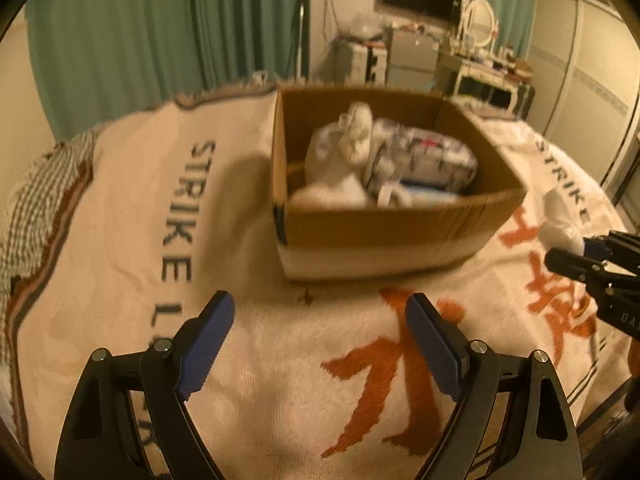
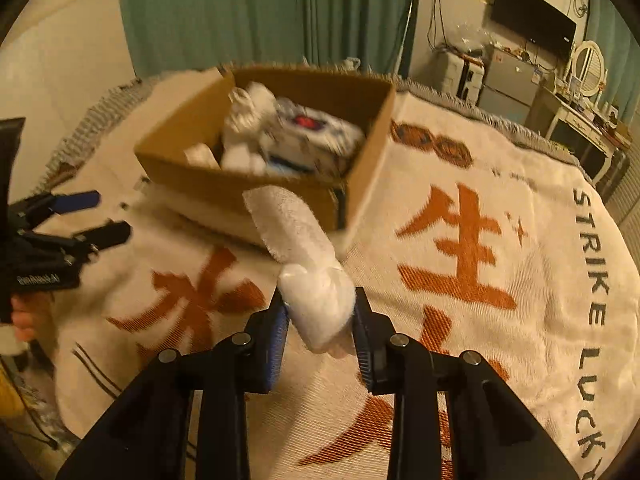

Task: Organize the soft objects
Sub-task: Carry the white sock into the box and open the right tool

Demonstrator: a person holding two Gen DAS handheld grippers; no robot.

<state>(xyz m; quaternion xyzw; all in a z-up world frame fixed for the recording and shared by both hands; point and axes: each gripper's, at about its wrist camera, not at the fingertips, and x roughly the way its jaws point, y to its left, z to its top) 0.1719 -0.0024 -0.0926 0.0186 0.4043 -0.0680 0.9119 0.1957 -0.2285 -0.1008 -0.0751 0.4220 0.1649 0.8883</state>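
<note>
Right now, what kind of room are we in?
Most likely a bedroom. A big woven blanket covers what seems to be a bed, a dressing table with an oval mirror stands by the wall, and green curtains hang behind the cardboard box of soft things.

**White rolled cloth held near a part-filled box**

A white fuzzy rolled cloth [image 2: 304,264] is pinched at its lower end between the blue pads of the right gripper [image 2: 320,320], its free end tilting up and left toward the cardboard box [image 2: 256,188]. The open-topped box sits on the blanket and holds a heap of soft items: white bundles [image 1: 340,160] on the left and a patterned white packet [image 1: 424,156] with a red spot beside them.
</note>
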